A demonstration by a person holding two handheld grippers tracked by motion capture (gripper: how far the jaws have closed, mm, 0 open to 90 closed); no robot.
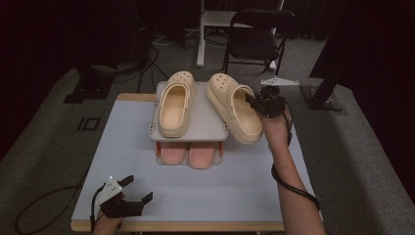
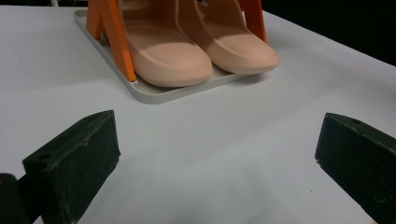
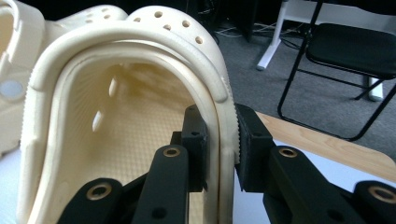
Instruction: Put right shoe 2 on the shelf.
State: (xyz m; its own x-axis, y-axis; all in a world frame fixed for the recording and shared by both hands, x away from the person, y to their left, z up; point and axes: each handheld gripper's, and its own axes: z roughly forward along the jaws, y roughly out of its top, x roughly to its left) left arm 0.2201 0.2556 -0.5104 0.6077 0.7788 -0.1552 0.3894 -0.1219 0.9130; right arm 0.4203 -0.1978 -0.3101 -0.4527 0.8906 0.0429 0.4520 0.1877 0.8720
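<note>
High view: one clog [image 1: 174, 104] racked; my right gripper [image 1: 255, 102] clamps the second clog [image 1: 234, 108] mid-air, left gripper [image 1: 138, 190] wide open, empty.

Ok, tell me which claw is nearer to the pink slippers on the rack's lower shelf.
Left. The left claw sits open on the table in front of the pink slippers, apart from them. The right claw is up beside the top shelf, clamped on a cream clog.
</note>
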